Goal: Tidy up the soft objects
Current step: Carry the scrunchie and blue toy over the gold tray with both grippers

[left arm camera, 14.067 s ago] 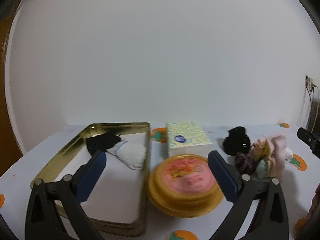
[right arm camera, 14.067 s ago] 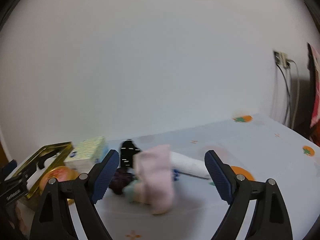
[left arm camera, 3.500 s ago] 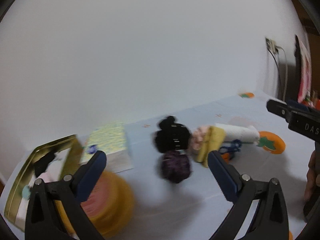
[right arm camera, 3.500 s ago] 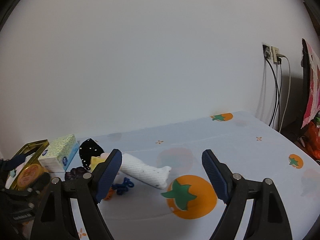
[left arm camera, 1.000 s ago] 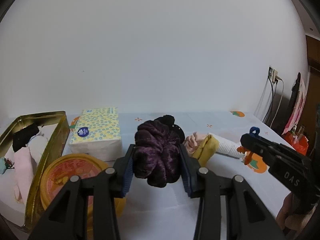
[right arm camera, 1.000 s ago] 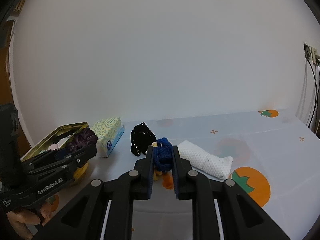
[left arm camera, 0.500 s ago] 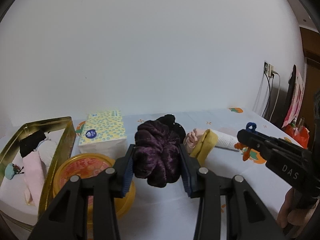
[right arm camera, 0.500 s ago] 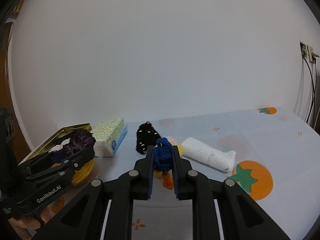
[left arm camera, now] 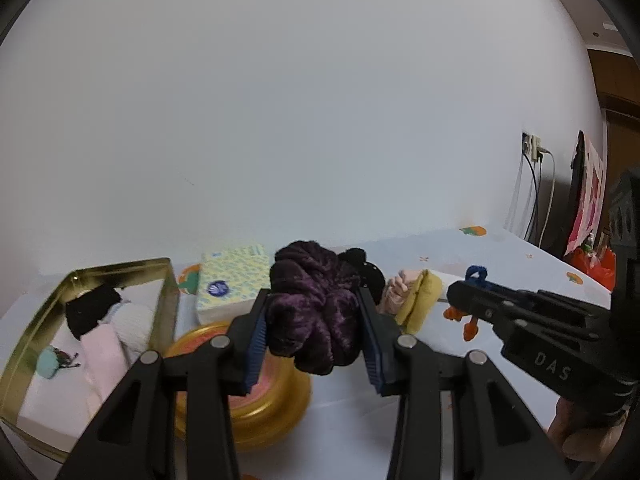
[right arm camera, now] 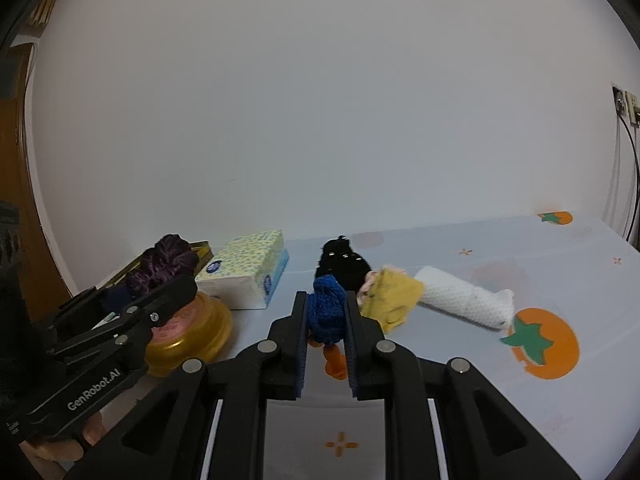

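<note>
Left wrist view, table (left arm camera: 500,264): pale blue cloth printed with orange fruit, running back to a plain white wall.
Tin (left arm camera: 166,280): gold, rectangular, open, at the left of the table; inside lie a black piece (left arm camera: 92,310), a white piece (left arm camera: 134,322), a pink piece (left arm camera: 106,354) and a small teal thing (left arm camera: 48,362).
Left gripper (left arm camera: 316,334): jaws closed part-way, pads pressing both sides of the purple scrunchie (left arm camera: 314,312), which hangs clear of the table in front of the round tin.
Right gripper (right arm camera: 326,326): jaws nearly together, clamped on the blue knit item (right arm camera: 326,312), held off the cloth; orange bits (right arm camera: 334,362) dangle under it.
Tissue pack (left arm camera: 234,284): yellow-patterned with a blue round label, just right of the tin's far corner, behind the round tin.
Round tin (left arm camera: 276,396): gold rim, pink lid, on the cloth between the tin and the grippers, partly hidden by the left gripper.
White roll (right arm camera: 466,300): knitted, lying on the cloth to the right of the yellow piece, one end beside a printed fruit.
Yellow piece (right arm camera: 394,298): crumpled on the cloth just right of the right gripper, touching a pink piece behind it.
Black item (right arm camera: 342,264): studded with small shiny dots, behind the blue knit item.
Hands: fingertips of the right hand (left arm camera: 580,436) show under its gripper; those of the left hand (right arm camera: 64,446) likewise.
</note>
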`<act>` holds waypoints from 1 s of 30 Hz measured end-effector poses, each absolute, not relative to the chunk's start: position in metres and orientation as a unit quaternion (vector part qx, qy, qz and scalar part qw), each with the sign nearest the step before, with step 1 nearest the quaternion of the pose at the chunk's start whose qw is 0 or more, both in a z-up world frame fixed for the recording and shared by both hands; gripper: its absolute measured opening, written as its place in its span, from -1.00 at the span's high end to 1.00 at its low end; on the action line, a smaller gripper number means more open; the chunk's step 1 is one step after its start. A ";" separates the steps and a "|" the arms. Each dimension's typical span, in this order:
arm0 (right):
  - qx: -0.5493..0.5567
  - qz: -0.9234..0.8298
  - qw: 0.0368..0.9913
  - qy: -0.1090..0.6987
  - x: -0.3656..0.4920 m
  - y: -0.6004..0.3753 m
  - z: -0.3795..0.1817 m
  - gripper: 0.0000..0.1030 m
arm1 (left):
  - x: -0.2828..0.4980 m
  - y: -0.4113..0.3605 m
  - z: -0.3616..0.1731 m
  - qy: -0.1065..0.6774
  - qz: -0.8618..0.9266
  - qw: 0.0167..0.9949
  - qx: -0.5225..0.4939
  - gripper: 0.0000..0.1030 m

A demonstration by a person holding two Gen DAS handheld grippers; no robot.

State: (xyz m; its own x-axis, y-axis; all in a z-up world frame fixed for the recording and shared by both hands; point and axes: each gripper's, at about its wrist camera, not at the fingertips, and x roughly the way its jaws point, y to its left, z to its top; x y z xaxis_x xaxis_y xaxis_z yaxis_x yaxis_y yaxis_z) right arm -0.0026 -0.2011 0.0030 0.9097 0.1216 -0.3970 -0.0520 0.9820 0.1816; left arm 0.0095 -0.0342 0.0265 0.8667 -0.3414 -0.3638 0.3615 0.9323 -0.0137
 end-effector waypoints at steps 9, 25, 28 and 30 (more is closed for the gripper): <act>0.079 0.063 0.974 0.203 0.001 -0.161 0.002 0.66 | 0.006 0.000 0.029 0.174 -0.169 0.970 0.026 0.21; 0.065 0.131 0.971 0.190 0.014 -0.071 0.006 0.65 | 0.014 0.078 0.034 0.166 -0.103 0.981 -0.009 0.21; 0.058 0.148 0.970 0.183 0.015 -0.051 0.008 0.65 | 0.016 0.092 0.034 0.167 -0.091 0.982 -0.016 0.21; 0.055 0.155 0.970 0.181 0.014 -0.042 0.009 0.65 | 0.017 0.100 0.033 0.169 -0.084 0.982 -0.019 0.21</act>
